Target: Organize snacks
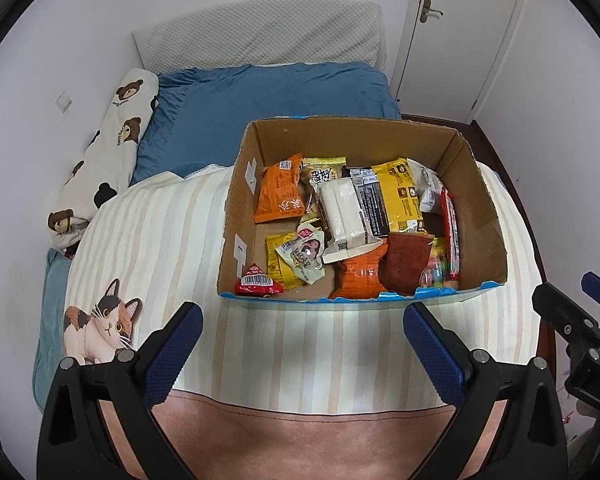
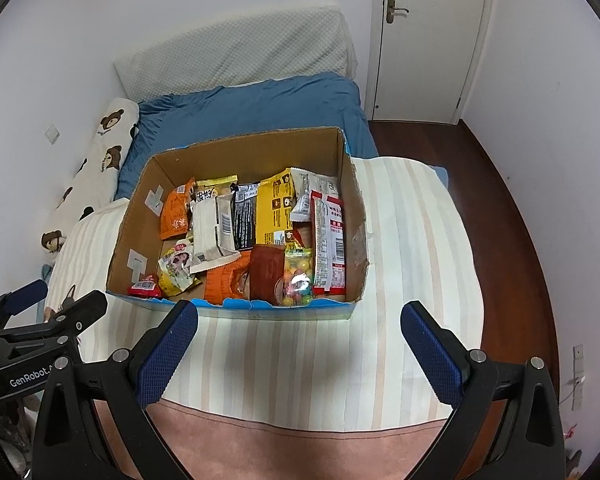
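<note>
An open cardboard box (image 1: 482,216) (image 2: 354,216) stands on a striped blanket on the bed, full of several snack packets. Among them are an orange bag (image 1: 278,194) (image 2: 174,214), a white wrapped bar (image 1: 342,216) (image 2: 208,232), a yellow packet (image 1: 400,196) (image 2: 276,208), a small red packet (image 1: 256,282) (image 2: 144,286) and a bag of coloured candies (image 2: 298,276). My left gripper (image 1: 304,316) hovers open just short of the box's near wall, holding nothing. My right gripper (image 2: 300,316) is open too, likewise in front of the box, and shows at the right edge (image 1: 572,312) of the left wrist view.
The striped blanket (image 1: 160,232) (image 2: 412,240) has a cat print (image 1: 100,328) at its left. Behind lie a blue duvet (image 1: 268,104), a bear-print pillow (image 1: 108,152) and a white headboard cushion (image 1: 260,36). A white door (image 2: 428,40) and dark wood floor (image 2: 512,208) are to the right.
</note>
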A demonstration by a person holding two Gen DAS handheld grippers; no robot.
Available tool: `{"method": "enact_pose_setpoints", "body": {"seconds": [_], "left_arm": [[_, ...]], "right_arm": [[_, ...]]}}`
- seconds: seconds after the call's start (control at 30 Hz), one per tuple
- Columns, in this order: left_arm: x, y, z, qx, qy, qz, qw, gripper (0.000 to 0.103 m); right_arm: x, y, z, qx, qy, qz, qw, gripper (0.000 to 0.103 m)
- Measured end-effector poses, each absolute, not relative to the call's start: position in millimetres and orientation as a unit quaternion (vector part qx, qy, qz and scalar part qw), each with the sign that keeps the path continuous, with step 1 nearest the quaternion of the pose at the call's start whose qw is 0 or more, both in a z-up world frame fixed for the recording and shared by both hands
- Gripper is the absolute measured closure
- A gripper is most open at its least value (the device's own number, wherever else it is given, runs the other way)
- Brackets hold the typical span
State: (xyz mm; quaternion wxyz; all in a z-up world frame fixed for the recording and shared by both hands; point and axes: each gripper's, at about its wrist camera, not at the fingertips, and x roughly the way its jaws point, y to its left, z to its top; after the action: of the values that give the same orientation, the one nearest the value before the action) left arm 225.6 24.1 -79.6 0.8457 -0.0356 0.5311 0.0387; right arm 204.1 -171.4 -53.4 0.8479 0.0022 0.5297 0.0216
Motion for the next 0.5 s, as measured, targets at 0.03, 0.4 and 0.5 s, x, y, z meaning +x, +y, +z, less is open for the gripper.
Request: {"method": "enact_pose_setpoints", "body": {"seconds": [0.03,0.4,0.5], "left_arm": [[224.5,23.7,-78.0,-0.035,0.530,0.039,0.847,0.000],[220.5,21.5,-72.6,-0.033,0.526,0.040,0.849,0.000],[220.2,21.2,-72.2,-0.032,0.526,0.039,0.849,0.000]], "right_arm": [[203.4,-171.7,-52.8,0.003,0.529,0.021,0.848,0.000],[198.5,-172.7,-46.9,0.007,0.525,0.020,0.851,0.000],[196.7,-173.3,-44.7,0.008,0.524,0.020,0.852,0.000]]}}
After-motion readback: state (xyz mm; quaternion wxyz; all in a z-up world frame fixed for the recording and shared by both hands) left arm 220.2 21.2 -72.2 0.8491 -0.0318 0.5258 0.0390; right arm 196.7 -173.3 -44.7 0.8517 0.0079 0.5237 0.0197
